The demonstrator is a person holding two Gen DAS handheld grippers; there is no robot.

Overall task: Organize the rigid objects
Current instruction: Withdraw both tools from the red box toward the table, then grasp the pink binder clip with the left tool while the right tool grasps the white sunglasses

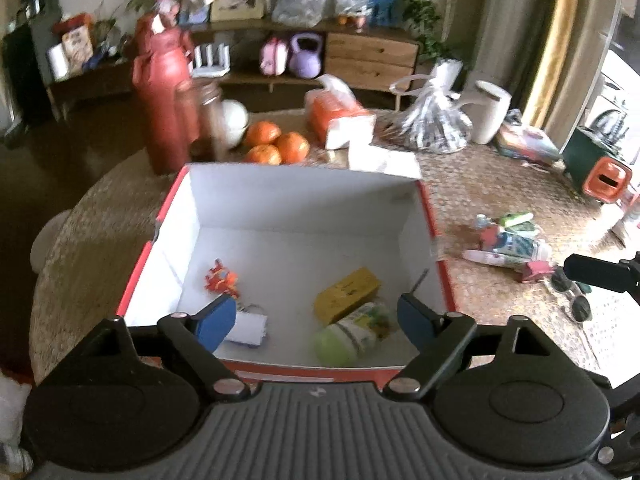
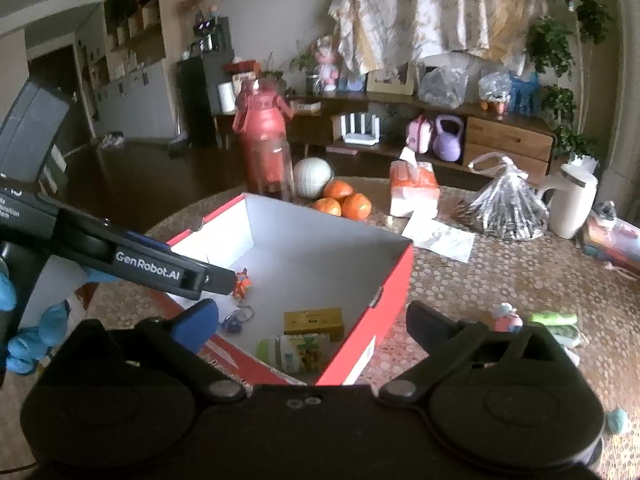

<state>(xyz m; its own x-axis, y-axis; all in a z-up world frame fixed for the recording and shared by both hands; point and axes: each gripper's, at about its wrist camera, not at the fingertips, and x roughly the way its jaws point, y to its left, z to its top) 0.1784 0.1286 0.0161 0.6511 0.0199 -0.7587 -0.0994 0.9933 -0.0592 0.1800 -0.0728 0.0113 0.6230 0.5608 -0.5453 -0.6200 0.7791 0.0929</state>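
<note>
A red cardboard box (image 1: 296, 200) with a white inside stands open on the round table. In it lie an orange toy (image 1: 220, 278), a yellow carton (image 1: 348, 292), a green-capped bottle (image 1: 352, 334) and a white tag on a key ring (image 1: 248, 326). My left gripper (image 1: 314, 308) hovers over the near edge of the box, open, nothing between its blue pads. My right gripper (image 2: 310, 312) is open and empty above the box's near right corner (image 2: 332, 376). The left gripper (image 2: 218, 280) also reaches in from the left in the right wrist view, held by a blue-gloved hand (image 2: 24, 344).
Loose small items (image 1: 512, 244) and sunglasses (image 1: 576, 300) lie on the table right of the box. Behind the box stand a red bottle (image 1: 164, 92), oranges (image 1: 276, 144), a tissue pack (image 1: 336, 112), a plastic bag (image 1: 436, 120) and a white jug (image 1: 490, 112).
</note>
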